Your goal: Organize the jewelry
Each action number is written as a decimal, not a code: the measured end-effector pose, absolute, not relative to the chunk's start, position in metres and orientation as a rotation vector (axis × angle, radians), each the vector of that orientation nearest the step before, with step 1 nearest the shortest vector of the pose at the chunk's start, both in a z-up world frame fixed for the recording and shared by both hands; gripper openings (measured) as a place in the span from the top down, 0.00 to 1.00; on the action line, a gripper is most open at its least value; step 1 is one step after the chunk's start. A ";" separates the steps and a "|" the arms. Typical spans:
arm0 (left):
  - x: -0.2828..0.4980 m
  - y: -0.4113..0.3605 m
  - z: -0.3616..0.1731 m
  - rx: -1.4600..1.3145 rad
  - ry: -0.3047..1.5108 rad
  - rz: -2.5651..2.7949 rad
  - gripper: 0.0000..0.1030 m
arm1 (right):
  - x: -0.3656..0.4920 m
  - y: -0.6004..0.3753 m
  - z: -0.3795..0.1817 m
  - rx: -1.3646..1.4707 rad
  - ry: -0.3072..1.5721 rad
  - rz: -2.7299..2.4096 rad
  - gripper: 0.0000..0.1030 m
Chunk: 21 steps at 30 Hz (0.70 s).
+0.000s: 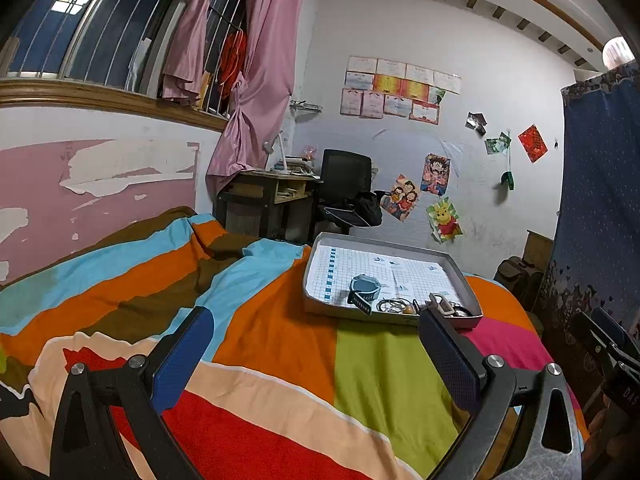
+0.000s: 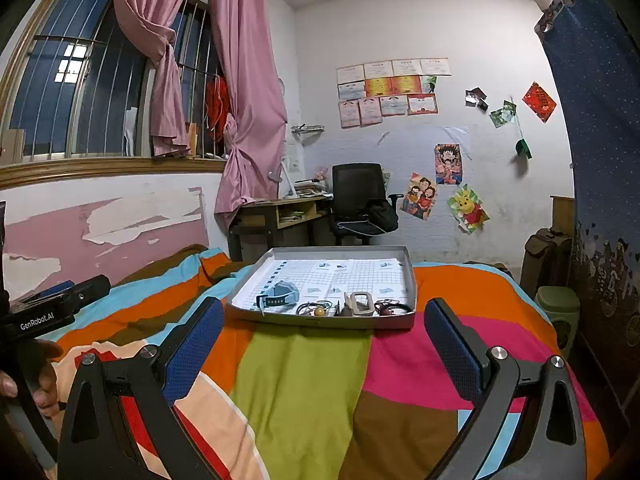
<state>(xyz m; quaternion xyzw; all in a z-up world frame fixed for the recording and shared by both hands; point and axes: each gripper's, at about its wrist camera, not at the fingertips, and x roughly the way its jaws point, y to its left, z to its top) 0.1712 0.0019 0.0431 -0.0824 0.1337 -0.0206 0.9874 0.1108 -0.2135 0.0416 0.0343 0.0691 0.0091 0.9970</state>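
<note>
Jewelry [image 2: 344, 306] lies bunched along the near edge of a shallow grey tray [image 2: 412, 280], which rests on a striped bedspread [image 2: 304, 380]. The tray floor carries a gridded sheet with small printed pictures. Contents, left to right in the right wrist view: a blue-grey watch [image 2: 282, 294], a cluster of thin rings with an amber bead [image 2: 319, 312], a pale rectangular frame-like piece [image 2: 360, 303], and dark red-and-black loops [image 2: 390, 306].

Left gripper [image 1: 316, 354]: fingers spread wide, holding nothing, above the bedspread short of the tray. Right gripper [image 2: 324, 346]: likewise spread and empty, aimed squarely at the tray's near wall.

Whether the pieces are yet to be sorted onto the printed pictures or already count as gathered cannot be settled from this scene.

Procedure advice, if a piece is to be picked:
- Approach over the near wall from above; the wall blocks a level entry.
- Select an outer piece; the rings and loops overlap and are likely to drag neighbours.
- Close slowly on thin wire, which may slip between the pads.

View differences: the right wrist view shows the tray front-on, each piece separated, plus a hand [image 2: 40, 368] gripping the other tool's handle. The left wrist view sees the tray obliquely, and its right finger [image 1: 448, 356] covers the loops at the tray's near right corner.
</note>
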 end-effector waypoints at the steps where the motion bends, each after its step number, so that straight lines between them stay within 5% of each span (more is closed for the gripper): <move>1: 0.172 0.003 0.043 -0.165 0.269 -0.041 0.00 | 0.111 -0.213 0.042 0.069 0.138 0.018 0.04; 21: 0.172 0.004 0.041 -0.164 0.273 -0.044 0.00 | 0.110 -0.209 0.042 0.076 0.144 0.023 0.04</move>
